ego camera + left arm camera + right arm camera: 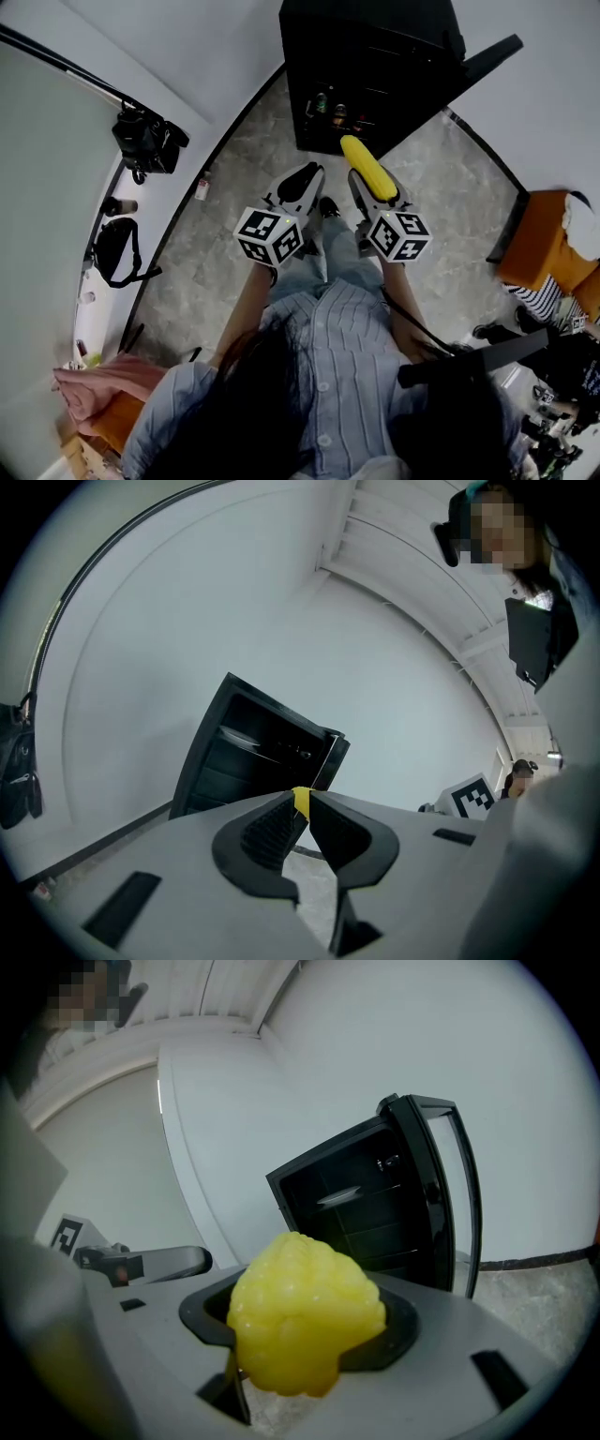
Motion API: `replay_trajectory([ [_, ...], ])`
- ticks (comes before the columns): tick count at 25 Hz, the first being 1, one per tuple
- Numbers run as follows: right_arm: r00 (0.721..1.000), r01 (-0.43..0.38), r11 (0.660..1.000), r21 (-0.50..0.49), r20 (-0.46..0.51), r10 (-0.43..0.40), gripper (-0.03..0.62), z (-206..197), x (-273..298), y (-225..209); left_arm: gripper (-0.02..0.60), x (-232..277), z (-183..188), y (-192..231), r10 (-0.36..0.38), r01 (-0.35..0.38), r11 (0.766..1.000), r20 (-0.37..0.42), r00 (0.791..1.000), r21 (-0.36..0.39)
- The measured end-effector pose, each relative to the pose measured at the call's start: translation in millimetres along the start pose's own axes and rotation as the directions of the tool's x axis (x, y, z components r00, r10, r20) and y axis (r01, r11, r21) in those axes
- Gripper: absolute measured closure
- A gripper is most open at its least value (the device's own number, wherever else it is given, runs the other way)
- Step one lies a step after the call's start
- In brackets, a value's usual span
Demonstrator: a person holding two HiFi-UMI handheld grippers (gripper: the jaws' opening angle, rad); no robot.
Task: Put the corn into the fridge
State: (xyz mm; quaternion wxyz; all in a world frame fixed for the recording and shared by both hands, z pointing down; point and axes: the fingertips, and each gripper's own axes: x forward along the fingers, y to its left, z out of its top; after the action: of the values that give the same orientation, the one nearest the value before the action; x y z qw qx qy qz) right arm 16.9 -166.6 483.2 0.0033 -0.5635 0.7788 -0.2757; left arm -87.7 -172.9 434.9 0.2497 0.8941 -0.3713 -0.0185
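Surroundings: black fridge, door swung open, cans on a shelf inside; camera way off left of the fridge, orange chair off right.
Corn: clamped in the right gripper, just in front of the fridge, not inside.
Corn axis: lengthwise along the 2 jaws, tip aimed at the fridge.
Left gripper: jaws pinched together, empty, facing the fridge too.

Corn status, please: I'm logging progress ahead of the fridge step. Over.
Left gripper shut, empty. Right gripper shut on corn, pointed at fridge. Fridge door open; nothing seen blocking the way.
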Motion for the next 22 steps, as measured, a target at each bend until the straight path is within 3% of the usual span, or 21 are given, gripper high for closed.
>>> replay_trajectory([
  [15, 0.994, -0.01, 0.99, -0.141, -0.108, -0.006, 0.332, 15, 121, -86, 0.523, 95, -9, 37, -0.006, 0.007, 1.0, -0.055, 0.998, 0.011],
  [22, 0.989, 0.015, 0.987, -0.16, -0.14, -0.038, 0.332, 23, 189, -125, 0.525, 130, -11, 61, 0.0, 0.001, 1.0, -0.05, 0.999, 0.02],
])
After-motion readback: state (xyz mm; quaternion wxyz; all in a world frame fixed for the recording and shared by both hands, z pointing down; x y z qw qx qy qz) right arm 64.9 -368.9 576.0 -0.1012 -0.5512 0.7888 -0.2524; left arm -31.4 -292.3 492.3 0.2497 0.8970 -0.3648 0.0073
